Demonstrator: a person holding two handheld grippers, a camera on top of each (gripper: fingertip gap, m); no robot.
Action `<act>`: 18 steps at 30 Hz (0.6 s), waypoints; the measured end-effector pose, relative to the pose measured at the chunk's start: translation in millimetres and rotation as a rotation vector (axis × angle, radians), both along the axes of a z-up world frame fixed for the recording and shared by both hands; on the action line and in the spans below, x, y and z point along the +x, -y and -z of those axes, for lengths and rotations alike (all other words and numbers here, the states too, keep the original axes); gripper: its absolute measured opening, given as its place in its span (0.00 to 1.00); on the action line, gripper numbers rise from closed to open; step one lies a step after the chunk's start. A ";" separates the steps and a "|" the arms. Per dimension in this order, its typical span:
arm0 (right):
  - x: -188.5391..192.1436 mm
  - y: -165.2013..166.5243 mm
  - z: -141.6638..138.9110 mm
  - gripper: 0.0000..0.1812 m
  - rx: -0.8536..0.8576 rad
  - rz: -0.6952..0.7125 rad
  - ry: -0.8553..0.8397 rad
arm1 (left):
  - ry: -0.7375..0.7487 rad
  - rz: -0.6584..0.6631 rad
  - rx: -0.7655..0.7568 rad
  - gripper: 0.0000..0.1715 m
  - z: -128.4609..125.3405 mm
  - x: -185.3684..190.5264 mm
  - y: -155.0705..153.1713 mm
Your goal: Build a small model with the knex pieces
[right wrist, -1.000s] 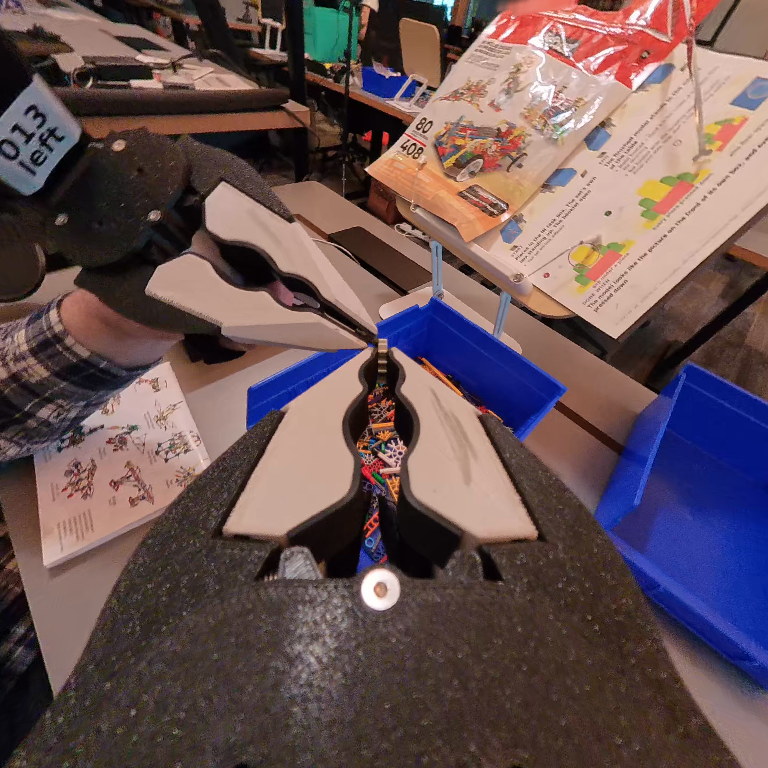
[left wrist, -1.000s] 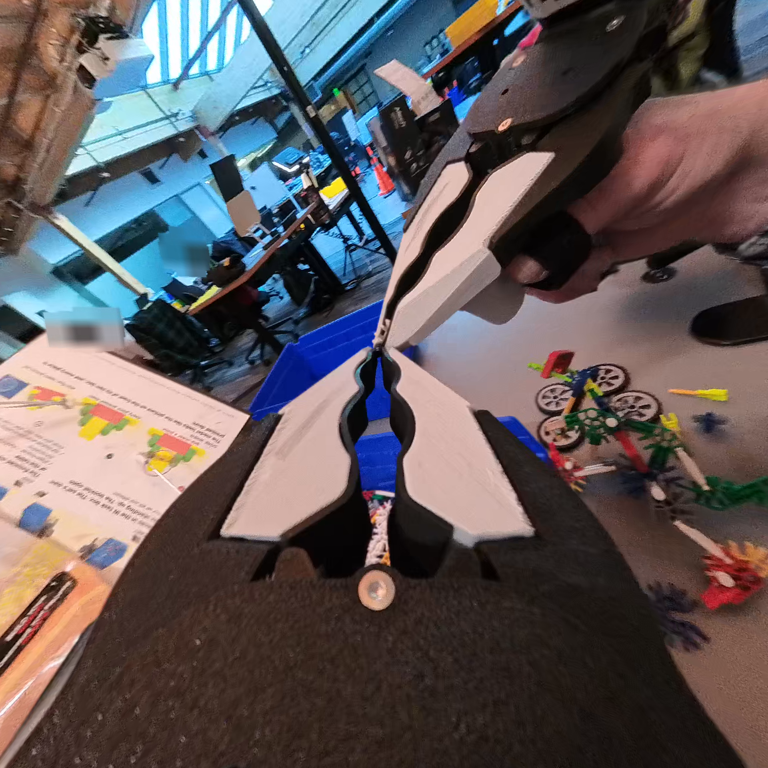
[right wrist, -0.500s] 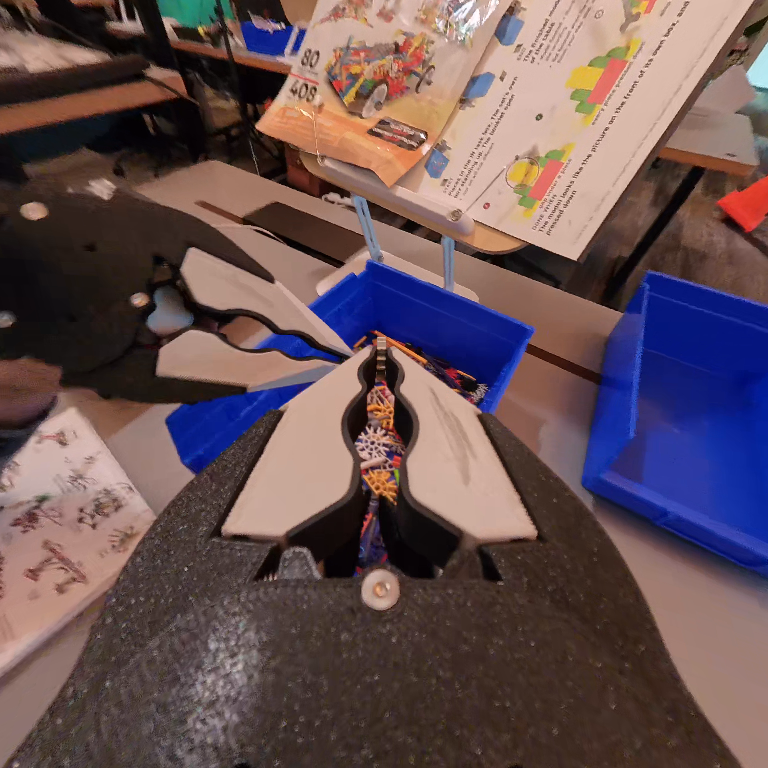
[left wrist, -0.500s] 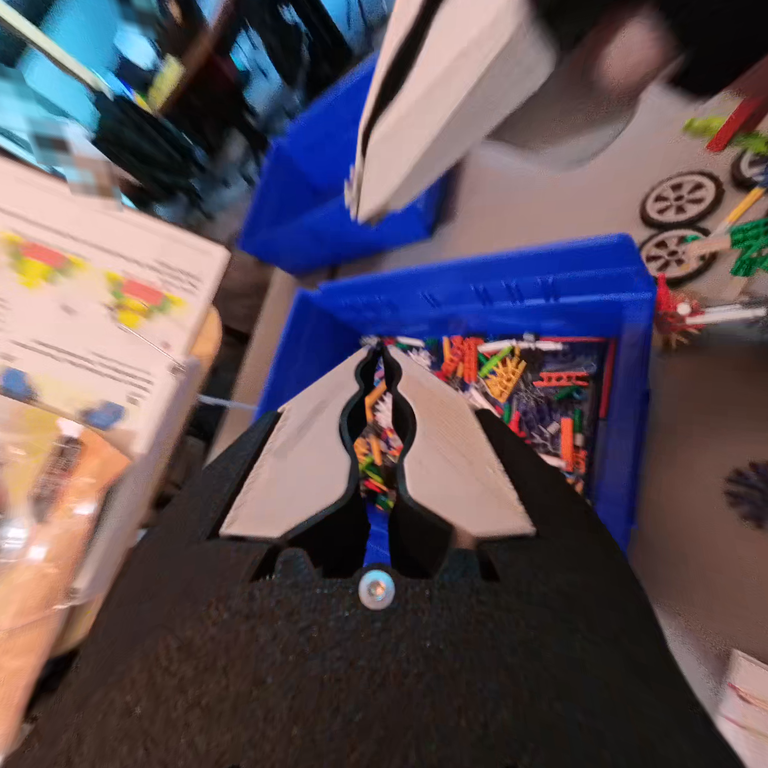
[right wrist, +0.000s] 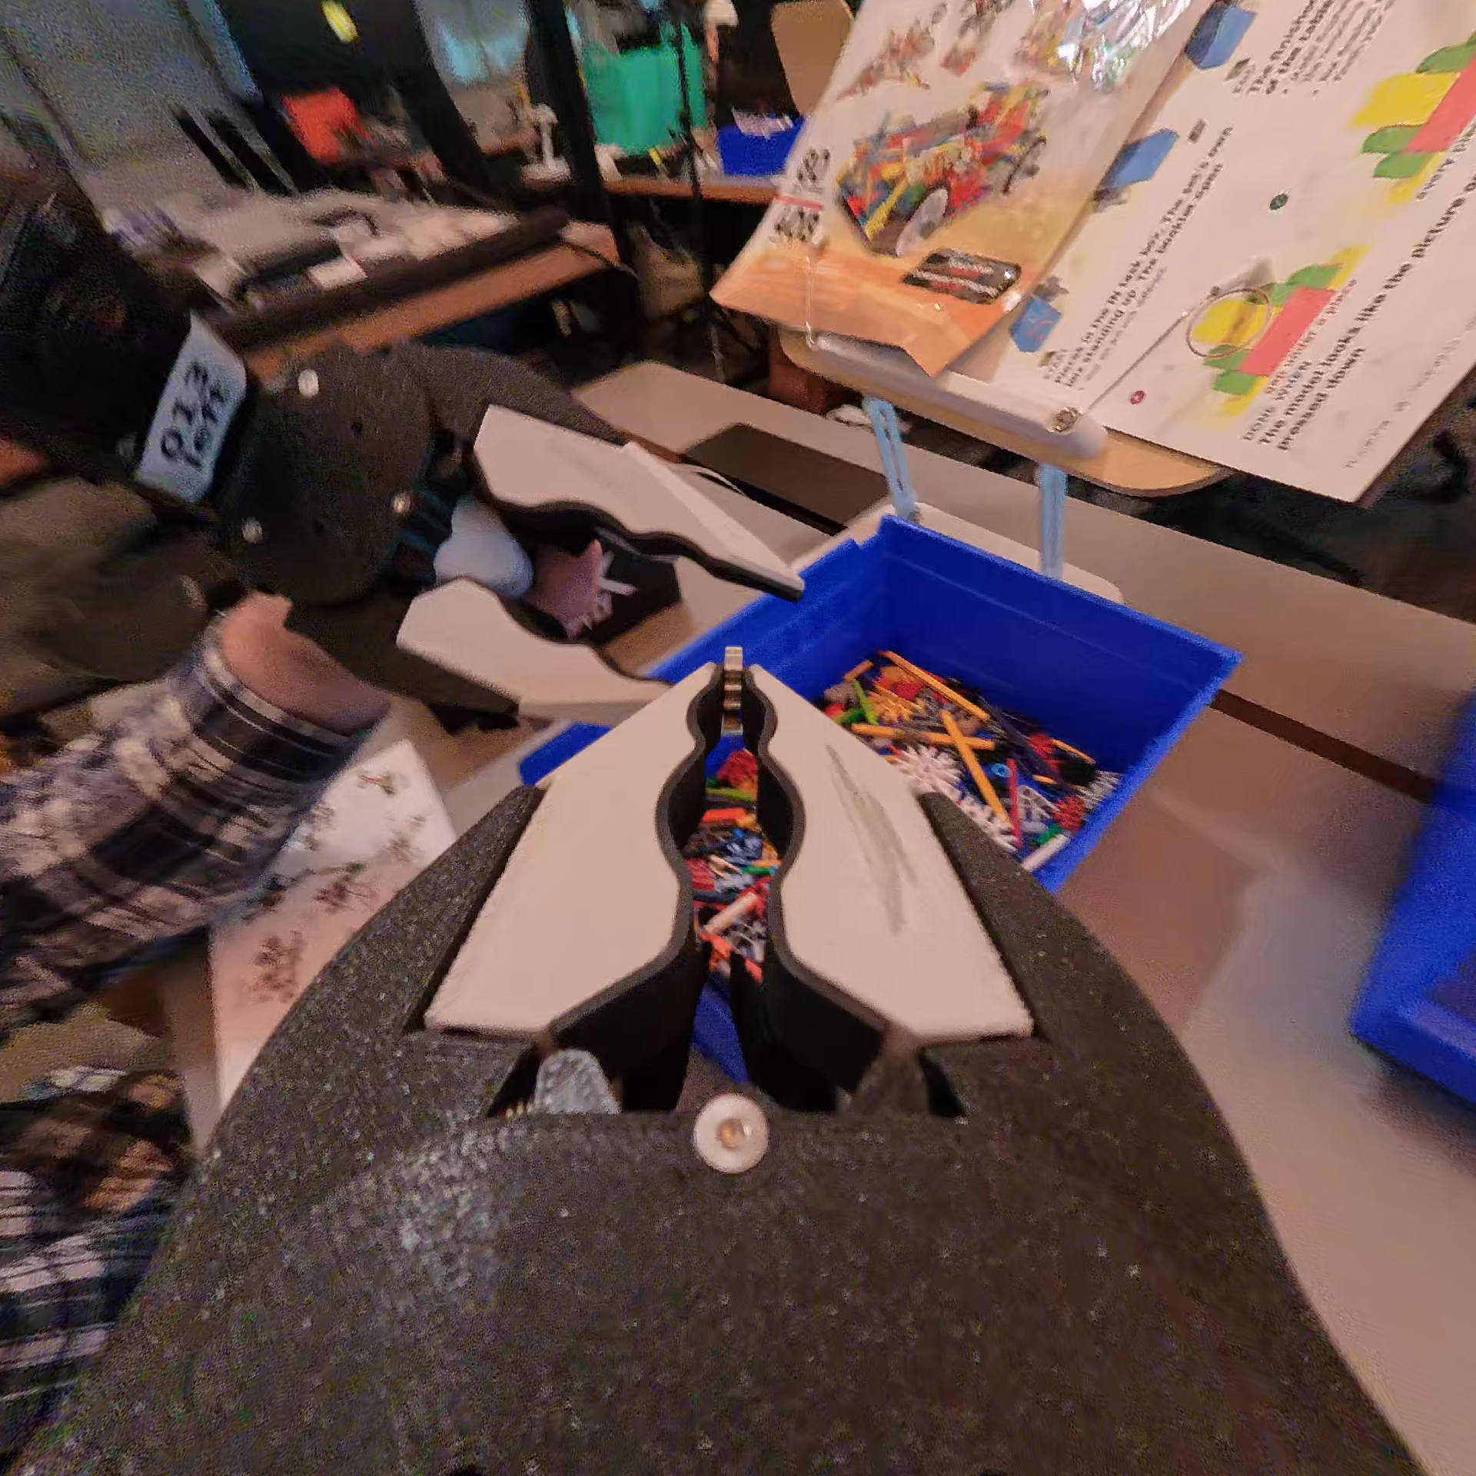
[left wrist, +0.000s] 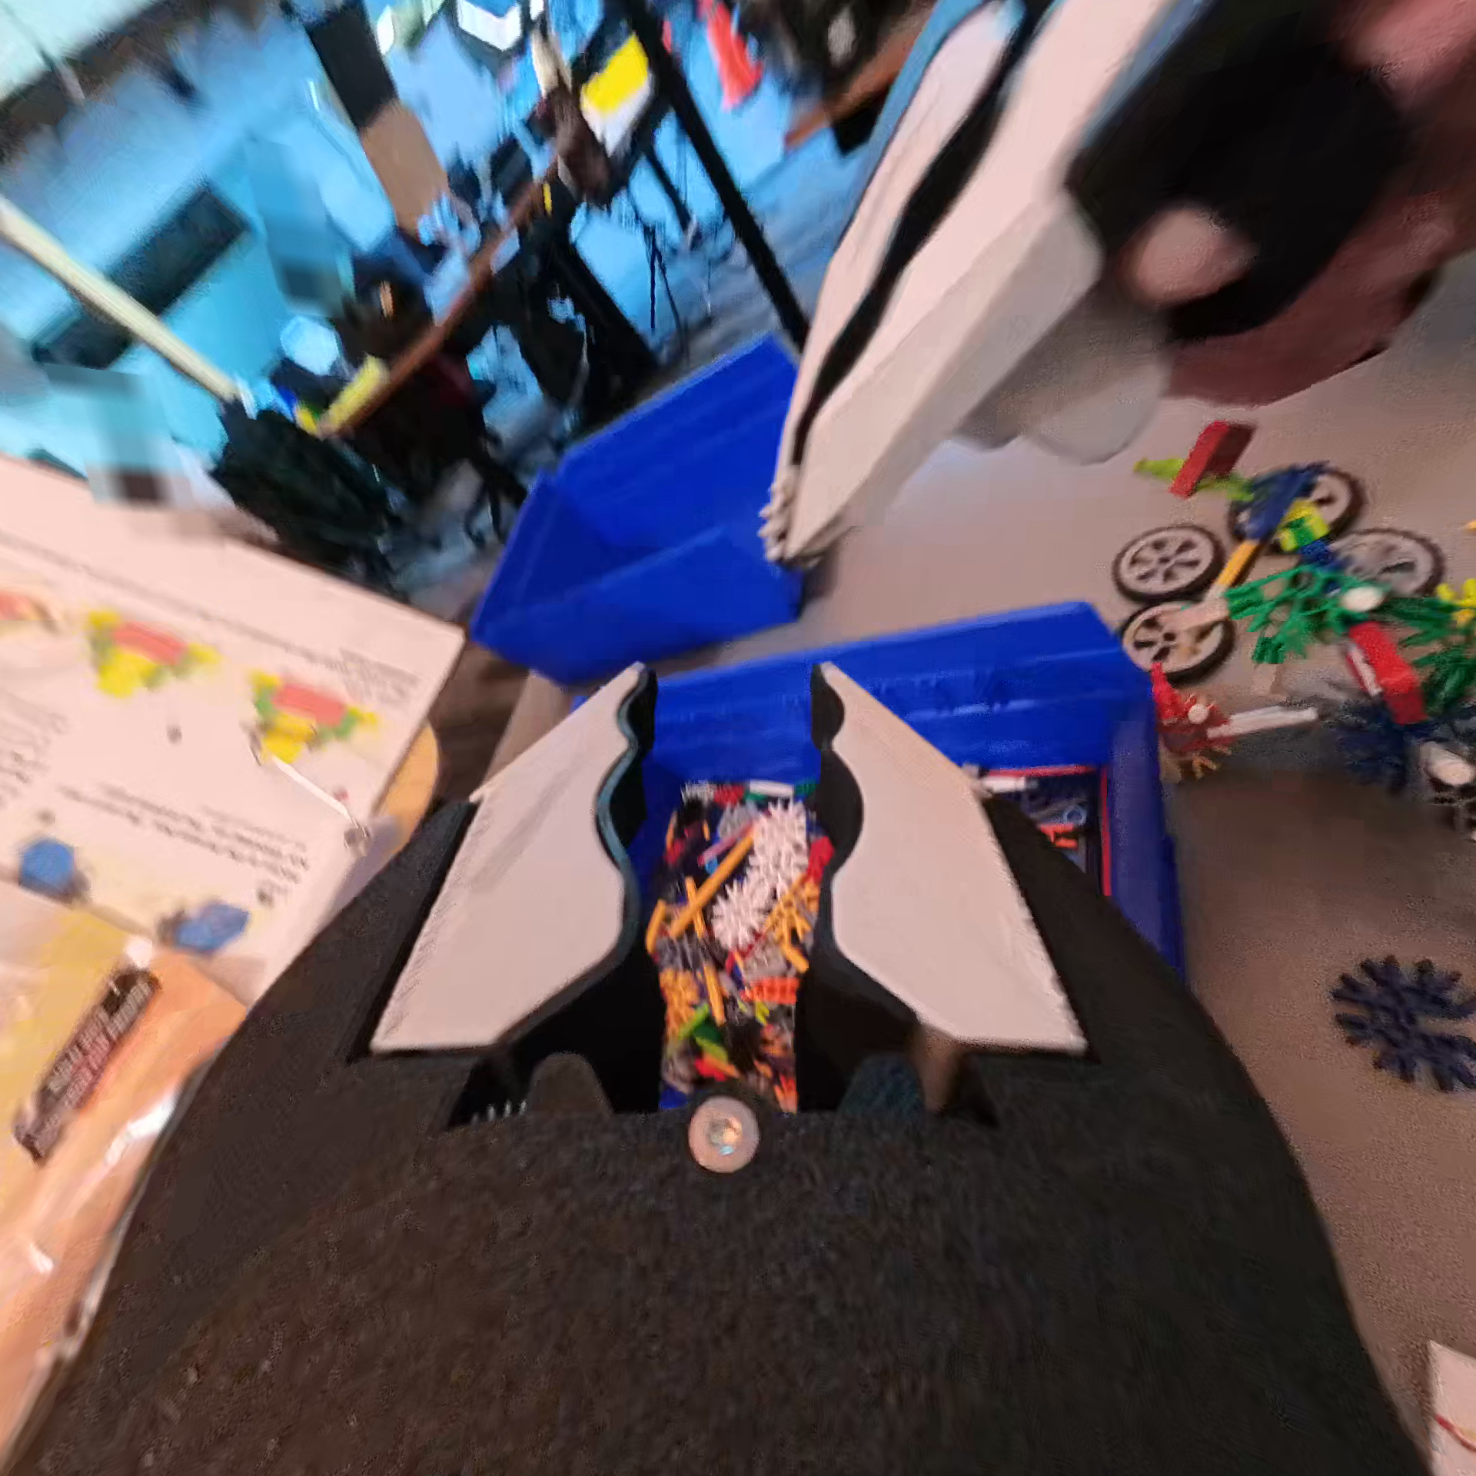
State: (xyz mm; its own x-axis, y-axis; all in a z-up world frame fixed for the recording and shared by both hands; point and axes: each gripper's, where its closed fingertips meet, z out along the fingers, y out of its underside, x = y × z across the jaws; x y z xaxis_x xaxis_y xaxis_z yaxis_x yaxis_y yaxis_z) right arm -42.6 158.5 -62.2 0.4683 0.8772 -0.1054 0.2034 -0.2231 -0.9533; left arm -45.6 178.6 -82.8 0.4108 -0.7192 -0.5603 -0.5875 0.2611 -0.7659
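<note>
Both jaws of the left gripper [left wrist: 731, 687] have parted over the blue bin [left wrist: 1038, 679].

The open-topped blue plastic bin [right wrist: 1030, 607] heaped with small coloured construction pieces [right wrist: 958, 759] is reachable from above. The left gripper [left wrist: 731, 687], jaws parted, hangs over its near wall; the right gripper [right wrist: 733, 679], jaws together, sits just above its near edge. A slanted instruction board [right wrist: 1246, 263] on a stand overhangs the far side. An empty second blue bin [right wrist: 1422, 942] flanks it, with bare grey table [right wrist: 1246, 918] between. A wheeled toy model [left wrist: 1310, 591] crowds the table beside the full bin
</note>
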 end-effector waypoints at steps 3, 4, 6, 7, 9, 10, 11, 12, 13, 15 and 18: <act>0.7 11.6 -15.3 0.01 -0.065 -0.100 -0.142 | 0.016 0.071 0.097 0.23 -14.7 12.9 16.2; 2.2 13.9 -18.6 0.01 -0.089 -0.120 -0.173 | 0.026 0.092 0.130 0.23 -19.0 16.0 20.8; 5.1 17.3 -23.4 0.01 -0.124 -0.149 -0.213 | 0.074 0.147 0.182 0.21 -30.6 23.3 32.6; 5.7 20.1 -24.6 0.01 -0.145 -0.169 -0.225 | 0.090 0.162 0.197 0.21 -35.3 25.7 37.3; 5.6 28.4 -27.9 0.01 -0.183 -0.225 -0.249 | 0.099 0.178 0.260 0.17 -44.0 29.6 45.2; 5.0 32.2 -29.3 0.01 -0.204 -0.250 -0.262 | 0.085 0.177 0.261 0.18 -43.3 31.6 46.7; 4.5 34.2 -29.8 0.01 -0.218 -0.261 -0.268 | 0.075 0.174 0.274 0.17 -43.6 33.1 47.6; 3.6 36.7 -30.4 0.01 -0.223 -0.275 -0.271 | 0.070 0.165 0.297 0.14 -44.9 33.9 47.6; 2.4 39.9 -31.4 0.01 -0.228 -0.293 -0.277 | 0.060 0.147 0.307 0.12 -44.7 33.2 45.4; 1.3 42.2 -32.9 0.01 -0.231 -0.300 -0.286 | 0.055 0.148 0.343 0.06 -46.6 32.5 46.8; 1.1 44.0 -36.6 0.01 -0.245 -0.304 -0.310 | 0.079 0.162 0.372 0.07 -53.5 32.4 52.2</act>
